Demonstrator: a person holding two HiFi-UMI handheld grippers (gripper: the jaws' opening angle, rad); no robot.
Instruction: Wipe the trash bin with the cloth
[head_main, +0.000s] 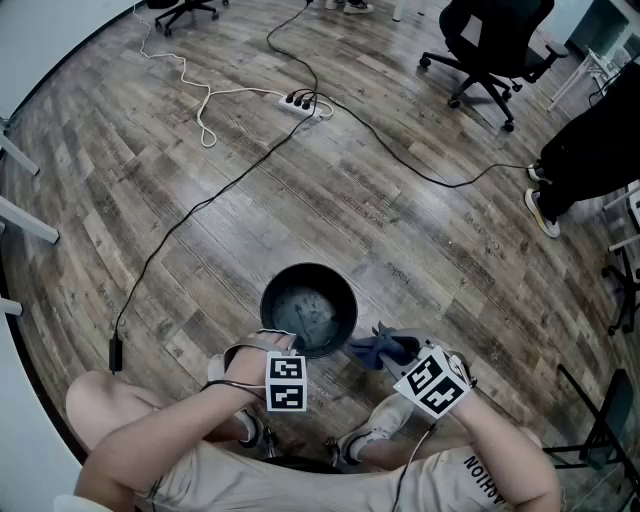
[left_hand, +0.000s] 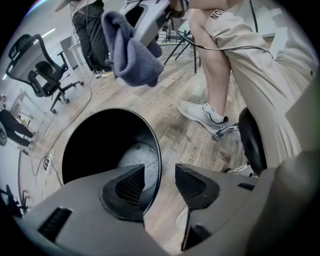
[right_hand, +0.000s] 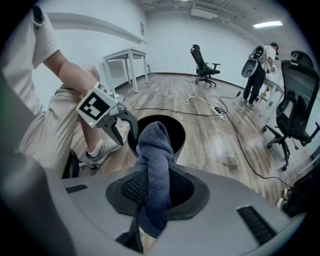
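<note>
A round black trash bin (head_main: 308, 308) stands upright on the wood floor, just in front of the person's feet. My left gripper (head_main: 285, 347) points steeply down at the bin's near rim. In the left gripper view the left gripper (left_hand: 160, 176) is open and straddles the rim of the bin (left_hand: 100, 145), one pad inside and one outside, with a gap showing. My right gripper (right_hand: 155, 187) is shut on a dark blue cloth (right_hand: 155, 150), held a little right of the bin. The cloth (head_main: 385, 348) bunches up past the jaws and hangs free.
A power strip (head_main: 305, 102) with long cables lies on the floor beyond the bin. Office chairs (head_main: 490, 45) stand at the back right, and a person (head_main: 585, 150) stands at the right edge. The wearer's shoes (head_main: 375, 435) and stool base are close by.
</note>
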